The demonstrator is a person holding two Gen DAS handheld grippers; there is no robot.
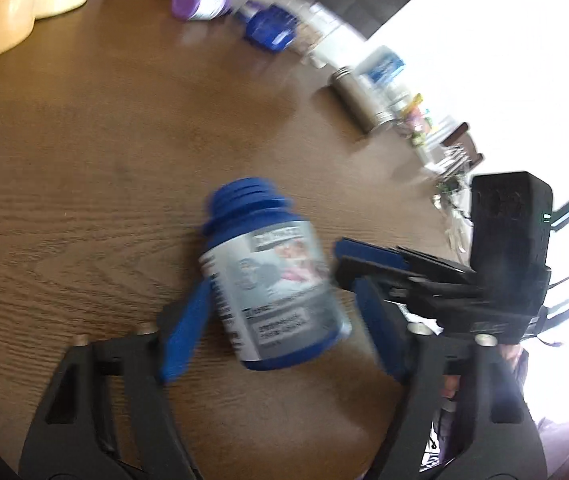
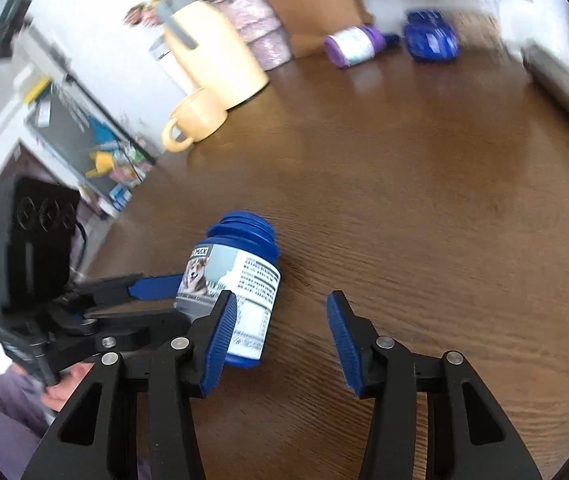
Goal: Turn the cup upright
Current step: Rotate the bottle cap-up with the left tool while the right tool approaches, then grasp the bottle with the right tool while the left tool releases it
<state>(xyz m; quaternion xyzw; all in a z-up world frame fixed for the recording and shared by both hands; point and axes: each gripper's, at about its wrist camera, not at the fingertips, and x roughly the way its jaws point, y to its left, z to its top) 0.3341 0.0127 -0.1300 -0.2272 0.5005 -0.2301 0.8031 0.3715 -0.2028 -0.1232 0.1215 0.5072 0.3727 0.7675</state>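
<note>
A blue open-mouthed bottle with a grey-white label (image 1: 272, 280) stands between the blue fingers of my left gripper (image 1: 280, 312). The jaws are wide apart with the left finger close to its side; I cannot tell if it touches. The bottle leans slightly, mouth up. In the right wrist view the bottle (image 2: 236, 288) sits just left of my right gripper (image 2: 280, 332), which is open and empty; its left finger is in front of the bottle. The left gripper (image 2: 152, 286) reaches the bottle from the left there. The right gripper's body (image 1: 436, 276) shows in the left wrist view.
On the brown wooden table (image 2: 404, 200) a cream mug (image 2: 192, 120) and a cream thermos jug (image 2: 212, 48) stand at the far left. A purple-capped bottle (image 2: 352, 46) and a blue object (image 2: 430, 40) lie at the back. A metal canister (image 1: 356, 96) stands at the table's right edge.
</note>
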